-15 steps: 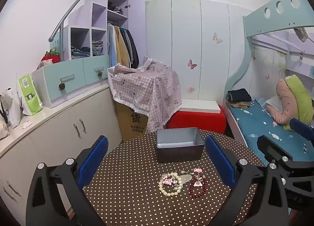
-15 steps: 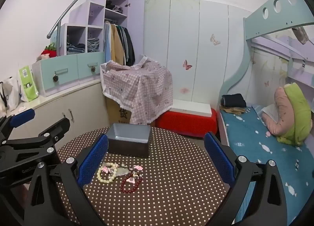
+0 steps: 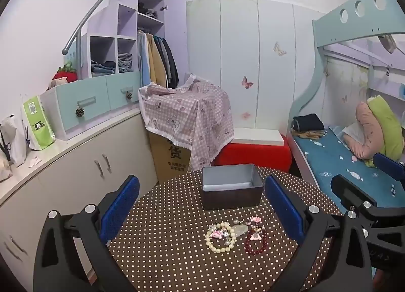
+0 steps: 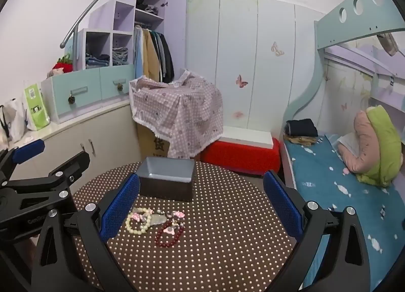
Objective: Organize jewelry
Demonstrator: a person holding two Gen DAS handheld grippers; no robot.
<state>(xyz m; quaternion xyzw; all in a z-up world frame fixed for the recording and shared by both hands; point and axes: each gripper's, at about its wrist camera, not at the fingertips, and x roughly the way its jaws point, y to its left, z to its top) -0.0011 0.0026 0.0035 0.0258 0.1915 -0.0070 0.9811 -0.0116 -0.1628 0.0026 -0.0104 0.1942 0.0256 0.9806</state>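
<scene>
Both grippers hover above the near edge of the dotted table [image 3: 164,216], jaws spread wide, nothing held. The left gripper [image 3: 202,206] frames the jewelry; the right gripper [image 4: 201,202] sits off to its side. Just ahead lie the cream bead bracelet [image 3: 220,238] and dark red bracelet [image 3: 255,240], touching a tangle of small pink charms [image 3: 254,219]. Beyond them waits the open tin box [image 3: 230,185].

My worry: pinch one strand and its neighbours could drag along or spill. The small pieces are hard to tell apart, and the box's floor is only partly visible.
</scene>
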